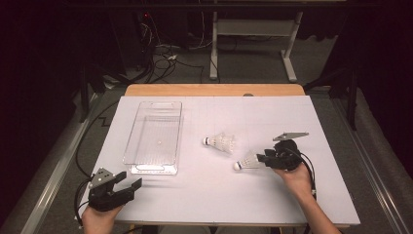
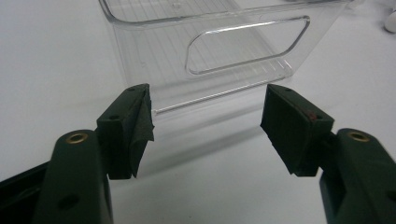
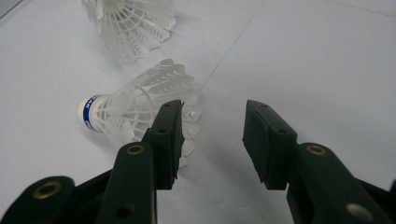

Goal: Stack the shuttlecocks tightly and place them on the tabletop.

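Observation:
Two white shuttlecocks lie on the white table top. One shuttlecock (image 1: 221,142) (image 3: 135,23) rests at mid table. The other, with a blue band on its cork (image 1: 247,162) (image 3: 130,107), lies on its side just in front of my right gripper (image 1: 262,158) (image 3: 212,116). That gripper is open; the skirt's edge sits against the outer side of its left jaw, and the gap between the pads holds nothing. My left gripper (image 1: 130,179) (image 2: 208,112) is open and empty near the front left corner. It points at the near end of a clear plastic bin (image 1: 153,134) (image 2: 247,51).
The bin is empty and has a handle slot in its near wall. The table's wooden far edge (image 1: 214,90) meets a dark floor with cables and a desk frame. The table's front edge (image 1: 219,223) runs close under both hands.

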Demonstrator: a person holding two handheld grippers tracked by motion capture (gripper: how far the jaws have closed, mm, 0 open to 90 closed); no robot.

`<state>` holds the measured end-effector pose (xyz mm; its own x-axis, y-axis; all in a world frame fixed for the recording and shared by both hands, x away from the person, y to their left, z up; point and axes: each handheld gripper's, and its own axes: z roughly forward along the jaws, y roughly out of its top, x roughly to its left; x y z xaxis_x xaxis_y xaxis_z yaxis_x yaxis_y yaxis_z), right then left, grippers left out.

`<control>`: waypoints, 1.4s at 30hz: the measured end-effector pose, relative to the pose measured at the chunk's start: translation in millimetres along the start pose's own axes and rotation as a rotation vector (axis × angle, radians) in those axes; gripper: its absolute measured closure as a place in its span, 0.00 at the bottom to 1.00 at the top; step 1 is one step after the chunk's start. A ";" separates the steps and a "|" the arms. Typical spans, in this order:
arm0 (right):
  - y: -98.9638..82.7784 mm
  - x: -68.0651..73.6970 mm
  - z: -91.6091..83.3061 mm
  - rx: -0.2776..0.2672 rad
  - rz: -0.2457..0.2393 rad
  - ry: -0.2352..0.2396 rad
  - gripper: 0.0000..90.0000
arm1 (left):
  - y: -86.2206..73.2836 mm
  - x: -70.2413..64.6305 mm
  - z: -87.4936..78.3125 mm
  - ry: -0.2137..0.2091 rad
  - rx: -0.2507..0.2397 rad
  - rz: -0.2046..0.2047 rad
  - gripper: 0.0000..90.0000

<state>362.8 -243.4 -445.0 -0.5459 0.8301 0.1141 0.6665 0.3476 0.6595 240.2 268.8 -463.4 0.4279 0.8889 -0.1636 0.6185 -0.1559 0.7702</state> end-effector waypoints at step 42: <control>-34.7 11.4 -43.1 -0.136 0.019 -0.014 0.65 | -0.6 -1.7 -1.8 0.006 -0.002 0.006 0.38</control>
<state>311.5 -264.9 -434.5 -0.5259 0.8423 0.1182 0.6013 0.2699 0.7520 237.9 268.2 -462.5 0.4279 0.8904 -0.1552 0.6148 -0.1609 0.7721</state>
